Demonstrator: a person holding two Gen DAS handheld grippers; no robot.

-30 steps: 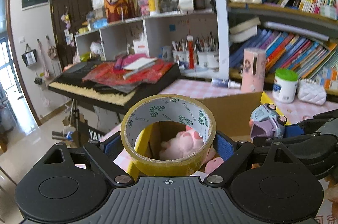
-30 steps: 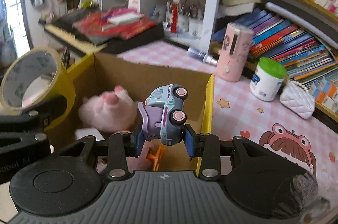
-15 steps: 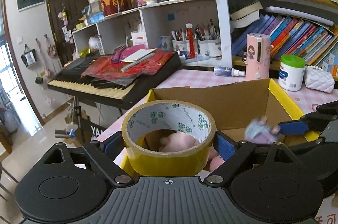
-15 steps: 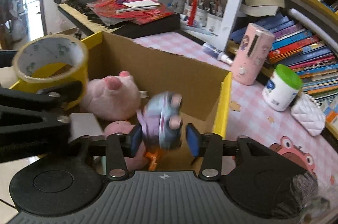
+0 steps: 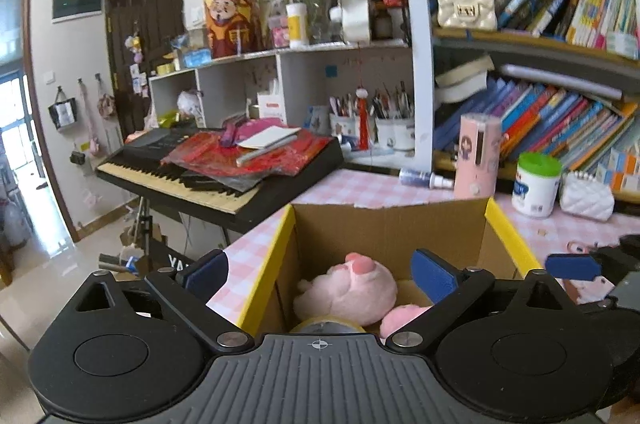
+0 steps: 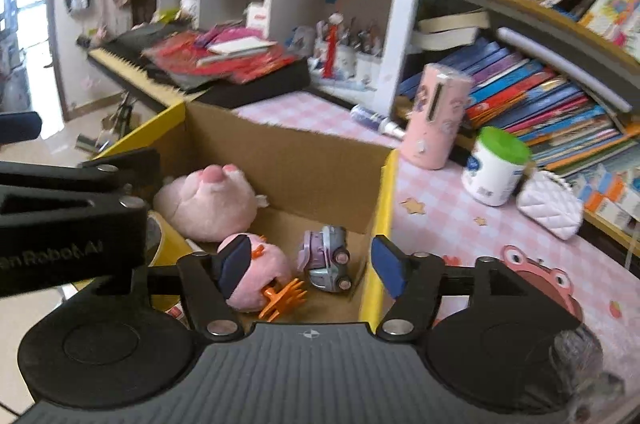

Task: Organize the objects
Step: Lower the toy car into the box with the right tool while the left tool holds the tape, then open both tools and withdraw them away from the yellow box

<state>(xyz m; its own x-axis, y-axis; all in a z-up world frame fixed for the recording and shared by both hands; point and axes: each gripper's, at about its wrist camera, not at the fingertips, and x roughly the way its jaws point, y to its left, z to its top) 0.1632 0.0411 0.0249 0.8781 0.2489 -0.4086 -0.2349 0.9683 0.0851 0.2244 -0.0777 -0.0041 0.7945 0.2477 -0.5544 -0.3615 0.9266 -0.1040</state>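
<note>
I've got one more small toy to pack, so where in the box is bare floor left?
Bare cardboard box floor lies along the far wall, right of the big pink plush and behind the toy car. The near left is crowded: small pink plush, orange clip, tape roll.

Inside one cardboard box (image 6: pixel 296 159): two pink plush toys (image 6: pixel 208 201) (image 6: pixel 256 274), one toy car (image 6: pixel 326 258), one tape roll (image 5: pixel 326 324), one orange hair clip (image 6: pixel 282 298).

Pink checked table (image 6: pixel 448 224) bears cardboard box (image 6: pixel 304 163), white jar (image 6: pixel 494 169), pink canister (image 6: pixel 436 115).
</note>
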